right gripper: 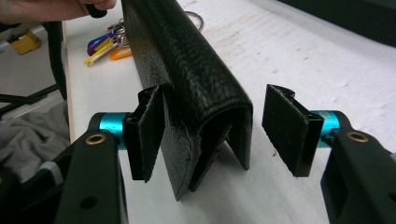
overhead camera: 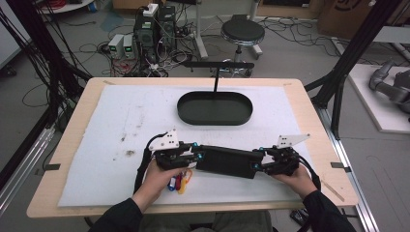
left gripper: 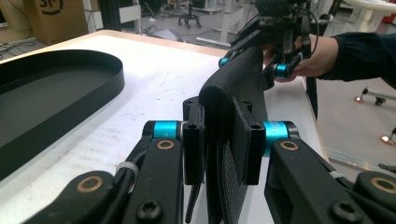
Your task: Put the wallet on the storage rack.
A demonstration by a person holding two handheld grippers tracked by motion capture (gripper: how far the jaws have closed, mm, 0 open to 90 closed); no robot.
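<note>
Now, your left gripper point(overhead camera: 196, 155): fingers clamped on one end of the black leather pouch point(overhead camera: 227, 162).
Your right gripper point(overhead camera: 257, 161): fingers apart, one pad touching the pouch.
Keys point(overhead camera: 180, 182): on the counter point(overhead camera: 77, 121) beside your left hand.

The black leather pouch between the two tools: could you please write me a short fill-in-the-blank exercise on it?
1. The left tool is clamped on one end of the black leather pouch, while the right tool stands ____ around the other end.
2. The bunch of coloured keys lies beside the ____ hand.
3. The oval tray is ____ in colour.
4. The pouch is folded into the shape of a ____.

Missing words: open; left; black; tent
</note>
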